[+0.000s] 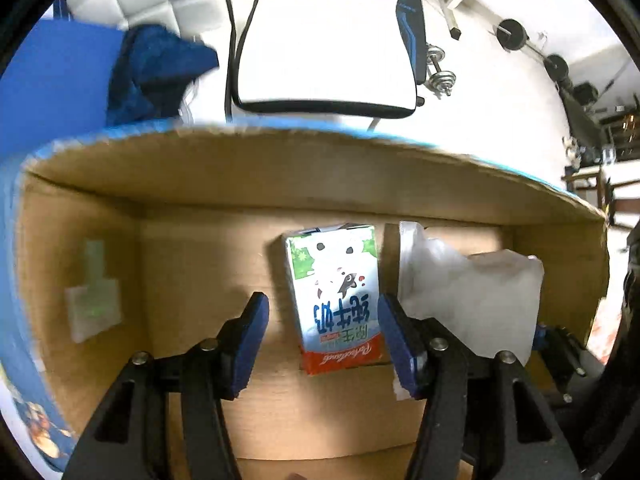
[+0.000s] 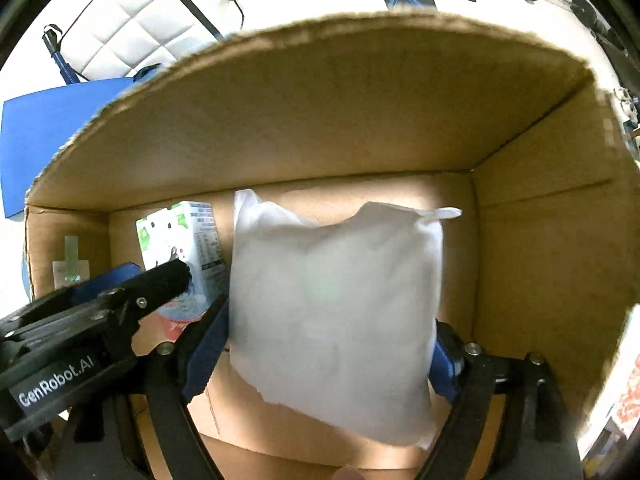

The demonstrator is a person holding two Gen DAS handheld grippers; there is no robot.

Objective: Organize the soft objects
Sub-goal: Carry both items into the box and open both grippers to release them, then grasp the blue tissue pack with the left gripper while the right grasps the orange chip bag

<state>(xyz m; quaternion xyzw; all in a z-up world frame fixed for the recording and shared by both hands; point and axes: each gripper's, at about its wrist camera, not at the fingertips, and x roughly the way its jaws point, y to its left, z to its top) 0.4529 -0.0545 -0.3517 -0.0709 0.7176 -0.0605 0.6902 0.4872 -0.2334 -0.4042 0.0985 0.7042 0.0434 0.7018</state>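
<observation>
A milk carton (image 1: 338, 298) with blue lettering lies on the floor of an open cardboard box (image 1: 280, 168). My left gripper (image 1: 324, 340) is open and empty, its fingers either side of the carton's near end and apart from it. A soft white bag (image 2: 336, 308) is held between the jaws of my right gripper (image 2: 326, 354), inside the same box (image 2: 540, 220), to the right of the carton (image 2: 188, 240). The bag also shows in the left wrist view (image 1: 472, 300). The left gripper's body (image 2: 96, 320) shows in the right wrist view.
A blue cloth (image 1: 160, 68) lies on a blue surface (image 1: 52, 88) behind the box. A white cushioned chair (image 1: 320, 40) stands beyond. Dumbbells (image 1: 440, 76) and a weight bench are on the floor at the back right. A taped label (image 1: 94, 308) is on the box's left wall.
</observation>
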